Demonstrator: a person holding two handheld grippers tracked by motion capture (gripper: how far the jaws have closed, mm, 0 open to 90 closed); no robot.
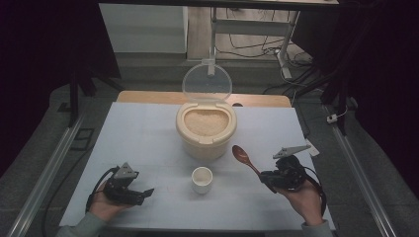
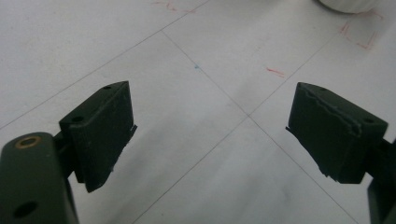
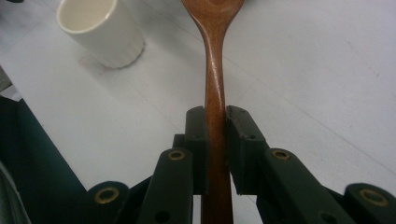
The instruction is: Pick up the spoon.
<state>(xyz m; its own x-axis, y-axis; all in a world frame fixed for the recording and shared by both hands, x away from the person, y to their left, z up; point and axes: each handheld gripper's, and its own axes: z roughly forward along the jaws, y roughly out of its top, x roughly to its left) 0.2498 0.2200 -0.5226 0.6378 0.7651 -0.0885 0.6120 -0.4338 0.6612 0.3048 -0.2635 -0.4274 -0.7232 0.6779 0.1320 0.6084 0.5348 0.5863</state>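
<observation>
A cream rice container (image 1: 206,129) stands at the table's middle back, its clear lid (image 1: 207,82) swung up, pale grain inside. In front of it sits a small white cup (image 1: 202,179), empty as the right gripper view shows (image 3: 100,31). My right gripper (image 1: 271,178) is shut on the handle of a brown wooden spoon (image 1: 243,157), whose bowl points up and left toward the container; the jaws pinch the handle (image 3: 215,116). My left gripper (image 1: 143,195) rests at the front left, open, with bare white sheet between its jaws (image 2: 210,135).
A white sheet (image 1: 148,143) with faint grid lines and red marks covers the table. A wooden board edge (image 1: 148,97) shows behind it. Metal rails run along both sides. Cables lie on the floor beyond the table.
</observation>
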